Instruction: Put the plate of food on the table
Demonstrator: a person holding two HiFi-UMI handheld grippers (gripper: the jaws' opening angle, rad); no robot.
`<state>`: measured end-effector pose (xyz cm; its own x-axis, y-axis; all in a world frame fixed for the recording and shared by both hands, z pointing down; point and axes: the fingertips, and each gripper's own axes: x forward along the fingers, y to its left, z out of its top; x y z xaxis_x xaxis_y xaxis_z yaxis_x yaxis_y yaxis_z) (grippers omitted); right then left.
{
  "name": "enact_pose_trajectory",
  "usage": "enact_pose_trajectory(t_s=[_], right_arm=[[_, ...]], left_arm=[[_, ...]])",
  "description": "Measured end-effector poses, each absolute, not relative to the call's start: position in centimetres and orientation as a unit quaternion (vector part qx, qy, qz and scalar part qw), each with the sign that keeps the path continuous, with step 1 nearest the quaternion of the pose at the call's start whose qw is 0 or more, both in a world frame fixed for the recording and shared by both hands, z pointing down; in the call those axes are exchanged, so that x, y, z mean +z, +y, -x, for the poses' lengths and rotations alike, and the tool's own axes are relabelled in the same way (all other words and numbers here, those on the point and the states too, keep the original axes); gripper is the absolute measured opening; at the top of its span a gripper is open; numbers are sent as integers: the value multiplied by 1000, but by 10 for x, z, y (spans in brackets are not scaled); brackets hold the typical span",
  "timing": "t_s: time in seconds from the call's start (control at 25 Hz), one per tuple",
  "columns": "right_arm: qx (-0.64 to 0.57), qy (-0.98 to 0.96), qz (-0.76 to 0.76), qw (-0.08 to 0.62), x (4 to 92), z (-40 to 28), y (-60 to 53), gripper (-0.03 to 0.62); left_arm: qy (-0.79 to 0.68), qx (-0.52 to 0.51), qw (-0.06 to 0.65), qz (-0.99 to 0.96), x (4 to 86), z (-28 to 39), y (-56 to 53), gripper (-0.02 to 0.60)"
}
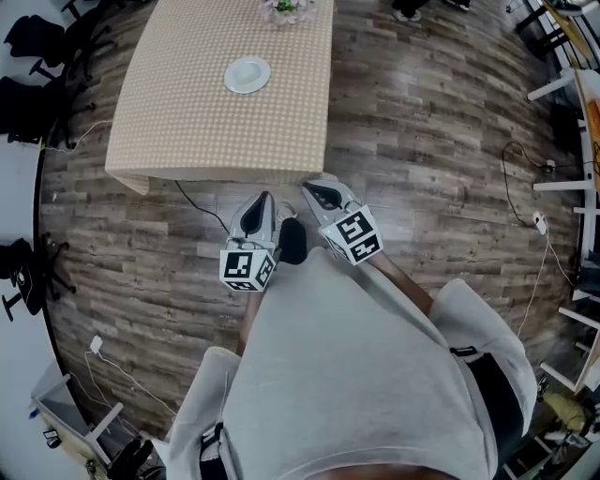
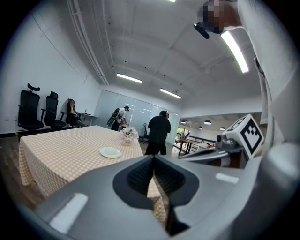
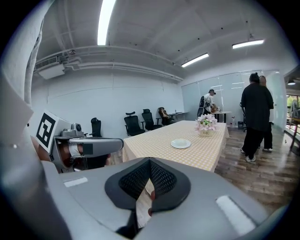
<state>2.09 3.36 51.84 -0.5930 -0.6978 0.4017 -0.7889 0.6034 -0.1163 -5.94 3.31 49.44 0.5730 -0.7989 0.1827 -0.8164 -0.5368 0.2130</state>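
A white plate point(image 1: 247, 74) lies on the table with the yellow checked cloth point(image 1: 187, 131), well ahead of me; no food shows on it. The plate point(image 2: 110, 152) is also in the left gripper view, and the plate point(image 3: 181, 144) in the right gripper view. My left gripper point(image 1: 262, 199) and right gripper point(image 1: 309, 187) hang side by side close to my body, over the wooden floor short of the table's near edge. The left gripper point(image 2: 153, 161) is shut with nothing held. The right gripper point(image 3: 150, 164) is also shut and empty.
A pot of flowers point(image 1: 286, 9) stands at the table's far end. Black office chairs point(image 1: 37, 56) line the left wall. People point(image 3: 255, 117) stand on the floor beyond the table's right side. Cables point(image 1: 525, 187) trail over the floor at right.
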Motion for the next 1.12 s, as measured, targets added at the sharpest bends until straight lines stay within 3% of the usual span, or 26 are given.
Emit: enact_pose_trajectory(t_s=[0.6, 1.12], right_arm=[[143, -882, -422, 154, 531, -57, 151, -5], [137, -881, -421, 166, 518, -38, 162, -5]], left_arm=[[-473, 50, 125, -871, 500, 31, 157, 9], [-469, 49, 116, -874, 487, 43, 168, 9]])
